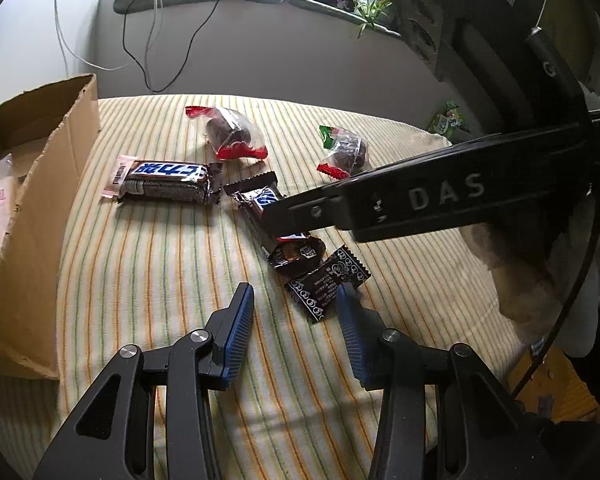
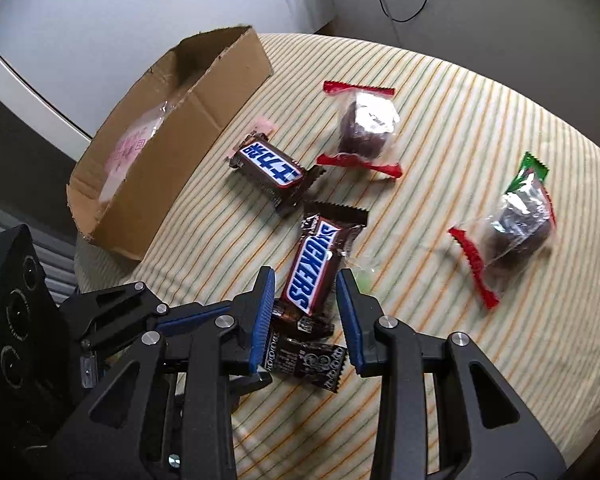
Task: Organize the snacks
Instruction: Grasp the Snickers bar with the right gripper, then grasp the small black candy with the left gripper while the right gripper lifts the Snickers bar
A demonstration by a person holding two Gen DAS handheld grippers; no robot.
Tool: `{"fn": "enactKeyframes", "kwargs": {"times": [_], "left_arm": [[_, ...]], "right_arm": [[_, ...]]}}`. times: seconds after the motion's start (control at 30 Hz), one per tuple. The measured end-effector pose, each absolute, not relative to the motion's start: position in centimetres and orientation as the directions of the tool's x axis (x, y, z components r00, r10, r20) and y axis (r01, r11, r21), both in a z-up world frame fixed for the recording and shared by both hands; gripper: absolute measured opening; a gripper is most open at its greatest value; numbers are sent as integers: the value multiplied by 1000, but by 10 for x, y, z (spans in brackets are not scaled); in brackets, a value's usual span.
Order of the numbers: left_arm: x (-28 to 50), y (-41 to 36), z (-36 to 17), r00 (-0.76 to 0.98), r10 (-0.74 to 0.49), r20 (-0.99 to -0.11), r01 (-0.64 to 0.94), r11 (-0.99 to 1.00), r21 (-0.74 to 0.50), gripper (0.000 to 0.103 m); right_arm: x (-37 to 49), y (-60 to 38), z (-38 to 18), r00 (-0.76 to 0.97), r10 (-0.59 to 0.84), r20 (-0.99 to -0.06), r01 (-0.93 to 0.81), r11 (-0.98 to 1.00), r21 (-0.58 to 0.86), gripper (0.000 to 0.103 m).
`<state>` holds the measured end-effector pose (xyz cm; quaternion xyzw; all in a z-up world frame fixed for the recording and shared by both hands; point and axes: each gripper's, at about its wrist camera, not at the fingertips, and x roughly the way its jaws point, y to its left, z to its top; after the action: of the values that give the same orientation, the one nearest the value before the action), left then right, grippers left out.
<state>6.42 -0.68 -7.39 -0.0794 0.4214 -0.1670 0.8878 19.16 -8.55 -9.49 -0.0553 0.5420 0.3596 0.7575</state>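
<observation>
Step in hand: a pick is being set up on the Snickers bar [image 2: 318,266], judged from the right gripper [image 2: 306,280] straddling its near end
Right fingers: part closed; the bar lies between the pads, yet a gap shows on each side, so nothing is gripped
Left gripper [image 1: 296,300]: held about half open over the striped cloth [image 1: 140,300]; nothing is held; a dark patterned wrapper [image 1: 326,282] is just touched by its right pad
Snack positions: the bar's near end rests on a small dark candy [image 2: 300,322]; a second bar [image 2: 272,168] sits at eleven o'clock from it; two red-edged clear packs [image 2: 366,128] [image 2: 508,228] lie at one and three
Box: the cardboard box [image 2: 172,152] stands at ten o'clock; a pink packet [image 2: 132,146] is seen inside
Next move: closure until the pads press is called for; then a lift clear of the candy beneath
</observation>
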Motion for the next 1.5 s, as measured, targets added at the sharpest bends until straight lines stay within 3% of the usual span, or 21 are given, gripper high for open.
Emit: {"fn": "enactKeyframes", "kwargs": {"times": [0.6,1.13,1.33,1.5], "left_arm": [[81,-20,-76,570,-373,-732,279,926,-255,42],[94,-60,-78,536,-335,-775,397,910,-118,41],[88,-85,-85,560,-269,-784,393,919,-34,27],[87,-89,-86,573,-261,-777,373,927,-36,13]], "right_arm": [[215,-61,-113,180,415,-892,-611,758,230,31],[228,-87,-116,199,426,-883,-570,783,250,30],[224,-100,-114,203,429,-880,-565,785,253,30],[219,-106,-113,215,429,-877,-559,791,249,30]]}}
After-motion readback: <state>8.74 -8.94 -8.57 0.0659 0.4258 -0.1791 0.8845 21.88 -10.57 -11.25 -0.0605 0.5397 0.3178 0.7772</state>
